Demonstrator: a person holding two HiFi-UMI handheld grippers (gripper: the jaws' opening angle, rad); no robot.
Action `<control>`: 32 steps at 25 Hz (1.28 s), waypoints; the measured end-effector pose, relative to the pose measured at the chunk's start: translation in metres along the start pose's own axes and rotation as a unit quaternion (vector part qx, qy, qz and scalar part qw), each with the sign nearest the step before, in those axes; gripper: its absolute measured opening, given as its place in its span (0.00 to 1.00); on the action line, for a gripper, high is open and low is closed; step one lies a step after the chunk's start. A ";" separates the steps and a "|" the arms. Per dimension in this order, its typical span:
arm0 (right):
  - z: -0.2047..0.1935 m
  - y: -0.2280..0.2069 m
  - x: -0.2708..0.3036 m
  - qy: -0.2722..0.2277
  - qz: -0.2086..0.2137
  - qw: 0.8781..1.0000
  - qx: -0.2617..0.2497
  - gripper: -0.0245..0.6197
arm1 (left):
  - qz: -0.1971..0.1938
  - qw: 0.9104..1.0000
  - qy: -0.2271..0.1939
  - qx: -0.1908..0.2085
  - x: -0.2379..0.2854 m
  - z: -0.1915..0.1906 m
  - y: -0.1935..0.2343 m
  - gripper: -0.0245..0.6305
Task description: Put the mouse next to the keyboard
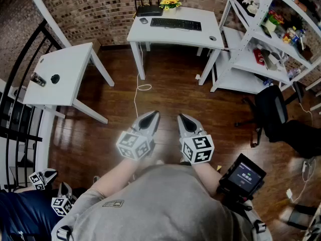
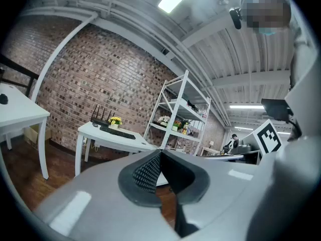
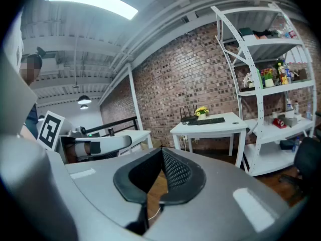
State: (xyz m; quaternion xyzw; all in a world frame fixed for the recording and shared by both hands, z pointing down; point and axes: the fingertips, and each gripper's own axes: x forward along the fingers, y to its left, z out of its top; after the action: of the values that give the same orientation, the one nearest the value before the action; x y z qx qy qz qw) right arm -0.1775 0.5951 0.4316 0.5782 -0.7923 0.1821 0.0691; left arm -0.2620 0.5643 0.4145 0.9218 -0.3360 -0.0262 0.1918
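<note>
Keyboard (image 1: pixel 175 24): lies toward the back of the white desk (image 1: pixel 150 35); a router (image 1: pixel 149 9) and yellow flowers (image 1: pixel 170 3) stand just behind it.
Mouse (image 1: pixel 212 38): probably the small dark rounded thing to the right of the keyboard, well apart from it, near the desk's front corner; it is too small to be sure, since a small grey thing (image 1: pixel 144 20) just left of the keyboard could be a mouse too.
Left gripper (image 1: pixel 153 114): claw closed tip to tip, nothing between the jaws; held about level over the wooden floor (image 1: pixel 165 87), well short of the keyboard.
Right gripper (image 1: pixel 181 117): claw also closed and empty; tipped slightly down, just beside the left one, equally far from the keyboard.
Done so far: nothing, by the look of it; the dark thing sits untouched and apart from the keyboard.
Left to do: reach the desk; open one claw; take the mouse; set it down just beside the keyboard; let go.
</note>
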 end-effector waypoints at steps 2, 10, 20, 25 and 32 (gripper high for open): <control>-0.002 -0.002 0.001 0.000 -0.005 1.000 -0.002 0.06 | 0.000 1.000 0.000 -0.003 0.000 -0.002 0.005 0.04; 0.001 -0.022 0.016 0.003 -0.017 1.000 -0.004 0.06 | 0.016 1.000 0.001 -0.013 0.016 -0.005 0.028 0.04; 0.047 -0.088 0.090 -0.008 0.007 1.000 -0.012 0.05 | 0.062 0.998 0.000 -0.004 0.095 0.024 0.077 0.04; 0.073 -0.132 0.127 -0.013 0.014 1.000 -0.015 0.06 | 0.088 0.996 -0.012 -0.006 0.146 0.043 0.102 0.04; 0.103 -0.182 0.160 -0.016 0.033 0.999 -0.027 0.06 | 0.108 0.994 -0.030 -0.013 0.207 0.058 0.114 0.04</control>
State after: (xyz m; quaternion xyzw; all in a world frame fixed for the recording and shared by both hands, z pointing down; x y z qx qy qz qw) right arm -0.0472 0.3663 0.4258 0.5523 -0.8167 0.1534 0.0659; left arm -0.1818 0.3343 0.4203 0.8763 -0.4391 -0.0376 0.1948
